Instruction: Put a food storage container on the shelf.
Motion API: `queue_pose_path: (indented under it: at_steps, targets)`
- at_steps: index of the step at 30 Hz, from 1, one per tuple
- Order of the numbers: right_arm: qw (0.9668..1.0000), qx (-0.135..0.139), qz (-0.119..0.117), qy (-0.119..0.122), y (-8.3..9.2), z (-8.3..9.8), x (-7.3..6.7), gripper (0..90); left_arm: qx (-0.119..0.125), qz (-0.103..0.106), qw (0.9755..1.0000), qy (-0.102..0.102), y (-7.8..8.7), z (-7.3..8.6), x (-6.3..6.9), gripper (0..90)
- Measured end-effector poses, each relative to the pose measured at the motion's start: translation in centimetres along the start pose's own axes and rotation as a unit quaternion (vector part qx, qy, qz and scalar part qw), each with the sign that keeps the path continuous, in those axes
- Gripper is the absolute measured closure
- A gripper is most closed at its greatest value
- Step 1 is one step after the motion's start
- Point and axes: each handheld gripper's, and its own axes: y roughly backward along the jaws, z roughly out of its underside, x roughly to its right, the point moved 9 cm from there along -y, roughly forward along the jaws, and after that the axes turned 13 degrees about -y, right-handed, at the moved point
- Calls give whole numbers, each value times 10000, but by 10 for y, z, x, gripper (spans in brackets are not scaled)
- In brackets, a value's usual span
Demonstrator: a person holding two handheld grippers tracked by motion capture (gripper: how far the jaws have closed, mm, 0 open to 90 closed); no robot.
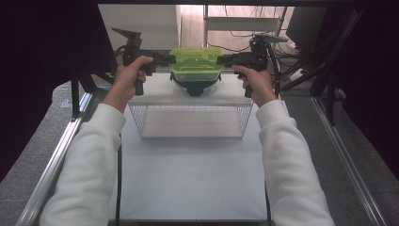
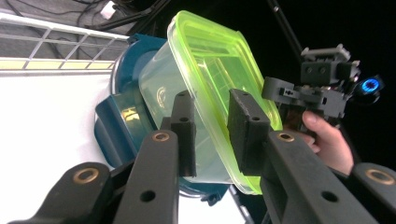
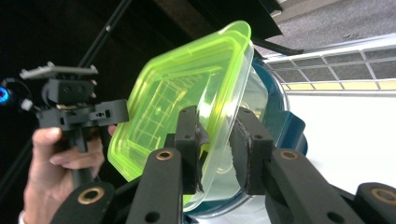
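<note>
Right hand-held gripper (image 3: pixel 215 151) jaws set astride rim of clear container (image 3: pixel 233 126) with yellow-green lid (image 3: pixel 173 100); teal bowl (image 3: pixel 289 130) seen behind; left hand-held gripper (image 3: pixel 116 112) opposite.

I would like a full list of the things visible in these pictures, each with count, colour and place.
container: one, clear with a yellow-green lid, held above the far part of the table between both tools
bowl: one, dark teal, directly under the container
wire basket: one, white mesh, on the table just in front of the container
table: one, white top, centre of the high view
left tool: one, black, jaws over the container's left rim
right tool: one, black, jaws over the container's right rim
hands and sleeves: two, white sleeves, reaching in from the bottom
</note>
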Motion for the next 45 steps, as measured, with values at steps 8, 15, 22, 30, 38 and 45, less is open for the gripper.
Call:
queue_pose_path:
  at_steps: [8, 15, 22, 30, 38, 45]
  targets:
    - [9999, 48, -30, -103, -3, 0, 2, 661, 102, -148, 9997, -189, -5, 0, -3, 660]
    - [9997, 230, -68, 64, -6, 0, 3, 416, 198, -346, 9983, -415, -10, -1, -4, 426]
    - [9964, 647, -266, 470, 11, -4, -9, 232, 464, -508, 9953, -676, 2, -7, 6, 180]
    - [9894, 609, -79, 1313, 37, 10, -16, 214, 487, -977, 9850, -1335, 30, 2, 24, 151]
    - [9800, 416, 100, 1942, 65, 48, -7, 214, 412, -1108, 9748, -1890, 59, 54, 54, 149]
    - [9696, 348, 703, 2320, 90, 101, 24, 204, -5, -1429, 9648, -2207, 66, 131, 49, 161]
